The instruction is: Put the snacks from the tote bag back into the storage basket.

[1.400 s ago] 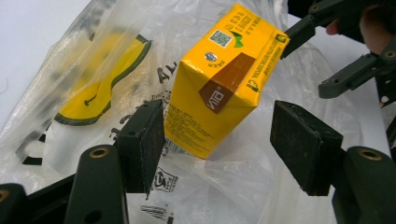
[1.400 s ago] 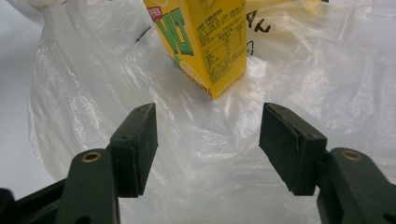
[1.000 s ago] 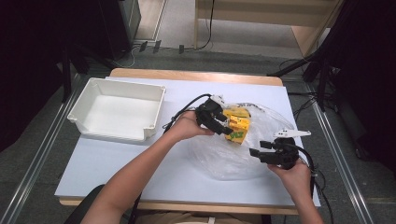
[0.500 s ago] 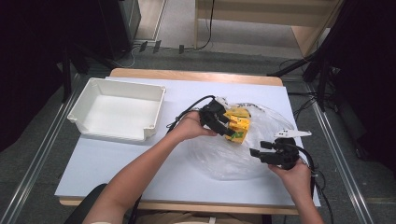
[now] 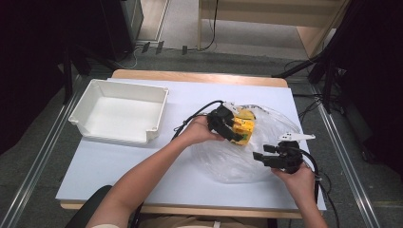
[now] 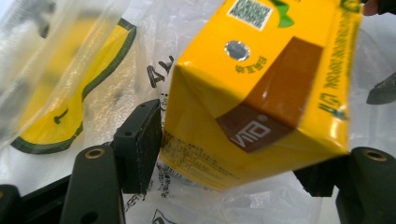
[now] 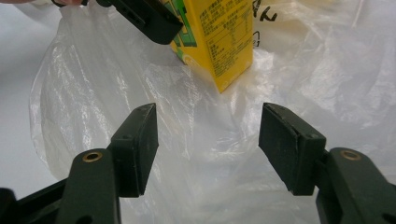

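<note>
Here the left gripper [image 5: 236, 127] has its 2 jaws closed against the sides of a yellow drink carton [image 6: 261, 88], holding it tilted over the clear plastic bag [image 5: 228, 159] spread on the white table [image 5: 119, 161]. The right gripper [image 7: 208, 140] hangs with jaws wide apart and empty above the bag's near part, just beside the carton; a white tray [image 5: 119, 111] sits well apart at the table's left.

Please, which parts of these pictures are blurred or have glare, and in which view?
In the left gripper view, the yellow carton is sharp, with soft glare on its brown band, while the plastic bag at the upper left is blurred. In the right gripper view, the bag shows white glare on its folds. In the high view, the room around the table is dark.
</note>
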